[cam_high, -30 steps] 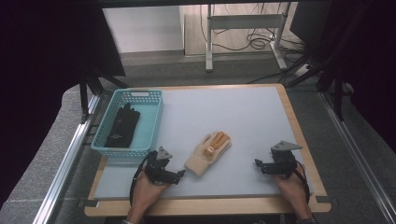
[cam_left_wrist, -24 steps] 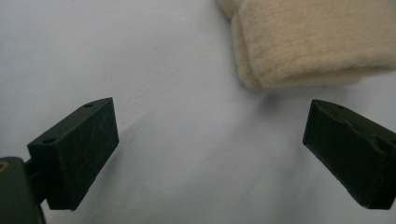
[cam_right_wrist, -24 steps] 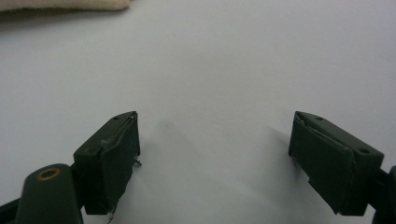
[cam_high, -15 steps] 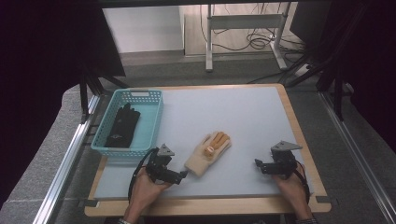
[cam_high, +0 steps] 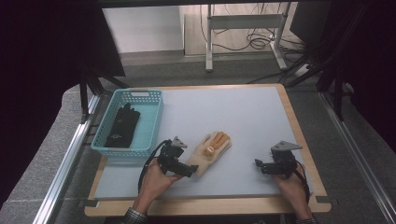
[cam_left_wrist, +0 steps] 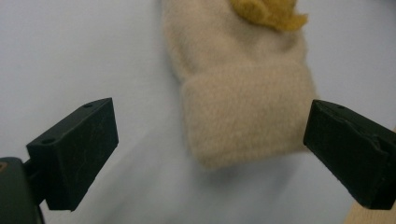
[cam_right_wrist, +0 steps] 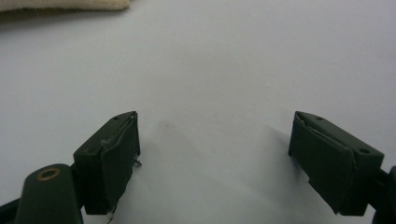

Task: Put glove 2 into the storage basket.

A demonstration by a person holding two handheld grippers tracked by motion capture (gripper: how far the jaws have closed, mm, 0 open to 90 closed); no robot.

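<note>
Left gripper wide open, jaws straddling cuff of beige glove. Advance, lower, close squarely on cuff. Right gripper wide open, empty, well right of glove.

1. The glove lies on the table near its centre, toward 6 o'clock
2. The left gripper sits just at the glove's 7 o'clock, jaws either side of its cuff
3. The right gripper rests on the table at the glove's 4 o'clock, well apart
4. The basket stands at the glove's 9 o'clock
5. A second glove lies in the basket
</note>
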